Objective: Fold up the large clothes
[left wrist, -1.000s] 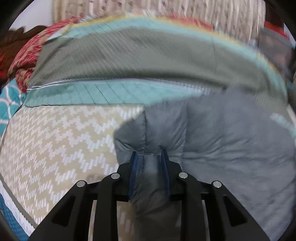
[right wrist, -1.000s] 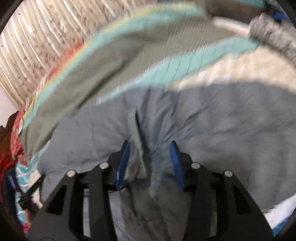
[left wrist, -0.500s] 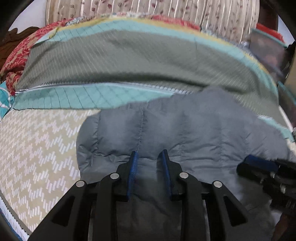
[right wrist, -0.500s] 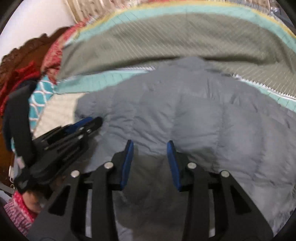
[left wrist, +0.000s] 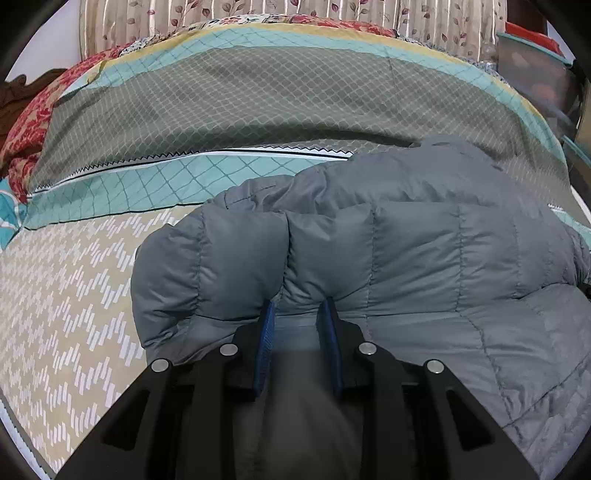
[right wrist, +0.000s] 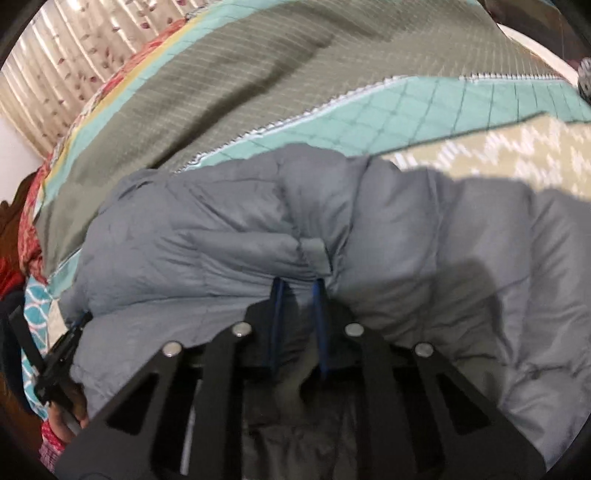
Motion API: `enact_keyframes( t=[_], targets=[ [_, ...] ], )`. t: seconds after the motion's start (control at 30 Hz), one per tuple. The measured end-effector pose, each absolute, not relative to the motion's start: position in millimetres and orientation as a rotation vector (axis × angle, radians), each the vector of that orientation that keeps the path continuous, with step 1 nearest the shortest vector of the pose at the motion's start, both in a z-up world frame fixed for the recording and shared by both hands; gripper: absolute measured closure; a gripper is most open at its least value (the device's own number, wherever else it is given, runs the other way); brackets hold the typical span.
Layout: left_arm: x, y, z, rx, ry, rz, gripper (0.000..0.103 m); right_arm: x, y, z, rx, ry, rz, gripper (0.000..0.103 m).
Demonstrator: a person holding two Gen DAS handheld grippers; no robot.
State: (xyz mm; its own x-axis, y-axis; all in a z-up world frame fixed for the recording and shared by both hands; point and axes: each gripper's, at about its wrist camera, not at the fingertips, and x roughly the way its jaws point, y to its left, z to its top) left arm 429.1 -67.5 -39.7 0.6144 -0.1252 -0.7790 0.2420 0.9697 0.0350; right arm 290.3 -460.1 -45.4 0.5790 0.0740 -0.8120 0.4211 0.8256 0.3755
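Note:
A grey quilted puffer jacket [left wrist: 424,251] lies bunched on the bed. In the left wrist view my left gripper [left wrist: 297,308] is shut on a thick fold of the jacket, and the padding bulges over both blue pads. In the right wrist view the jacket [right wrist: 424,258] fills the middle. The jaws of my right gripper [right wrist: 297,286] are closing on a puckered fold of it, with fabric pinched between the narrow blue pads. The left gripper [right wrist: 62,354] shows at the lower left edge of that view, held by a hand [right wrist: 70,406].
The bedspread has an olive diamond-patterned band [left wrist: 258,99], a teal band [left wrist: 129,184] and a beige zigzag area [left wrist: 66,302] to the left of the jacket. A floral curtain [left wrist: 258,11] hangs behind the bed. Red patterned cloth [left wrist: 29,122] lies at far left, a dark box [left wrist: 535,74] at far right.
The jacket's far part has folded towards me into a thicker bundle. My right gripper has moved sideways along the jacket and its jaws have narrowed onto a fold. The left gripper has sunk, still gripping.

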Motion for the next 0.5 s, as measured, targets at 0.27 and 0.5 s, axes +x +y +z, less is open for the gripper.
enact_keyframes(
  t=[0.27,0.5],
  targets=[
    [423.9,-87.6,-39.0,0.303,0.884,-0.134,0.055,290.1,-454.8,-48.1,0.591,0.934,-0.208,0.090],
    [380.0,-79.4,30.7,0.194,0.834,-0.170,0.055,190.1,-487.9,16.7,0.746,0.704,-0.113,0.086]
  ],
)
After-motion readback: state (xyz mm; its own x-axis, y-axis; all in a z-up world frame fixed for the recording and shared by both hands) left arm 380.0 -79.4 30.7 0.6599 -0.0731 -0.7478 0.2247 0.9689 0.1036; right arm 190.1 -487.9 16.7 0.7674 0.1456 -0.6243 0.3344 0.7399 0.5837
